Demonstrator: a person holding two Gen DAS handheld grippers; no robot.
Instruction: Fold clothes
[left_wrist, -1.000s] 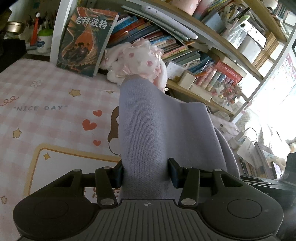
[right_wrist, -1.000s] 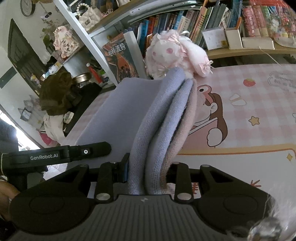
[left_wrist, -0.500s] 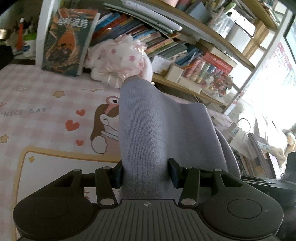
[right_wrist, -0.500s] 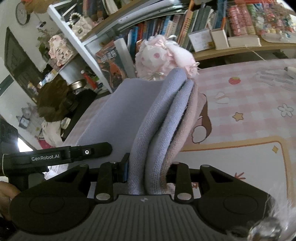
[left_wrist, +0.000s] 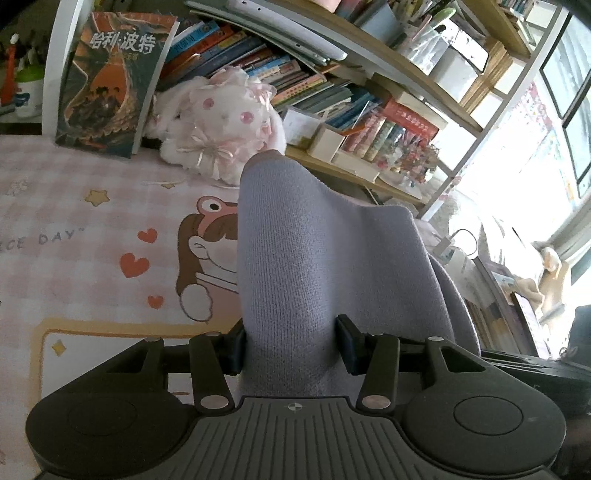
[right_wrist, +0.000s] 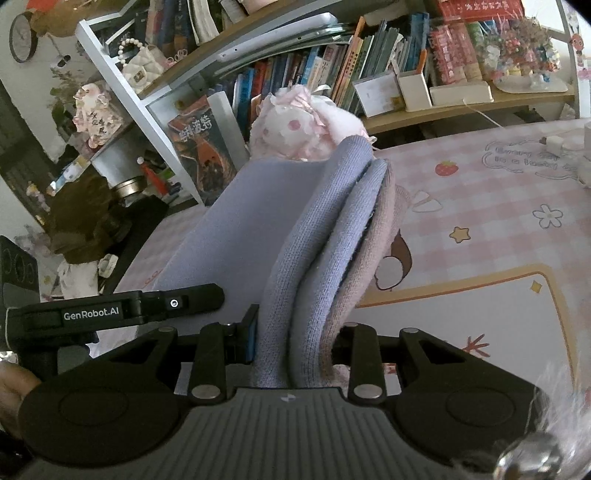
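Both tongs are clamped on cloth: my left gripper pinches one thick fold of the lavender knit garment, and my right gripper has its jaws closed around a bunched edge of the same garment, so it hangs stretched between them, lifted above the pink checked mat in front of the bookshelf. I judge the knit soft, limp and fairly light, grippy rather than slippery, so it will sag and drape wherever I let it; holding at the two ends of a folded edge, as now, seems the sensible place. I count one garment, and in the right wrist view three rolled layers stacked in the jaws, the outermost tinged pinkish. Behind it sit one plush toy and one large upright book leaning by the shelf post.
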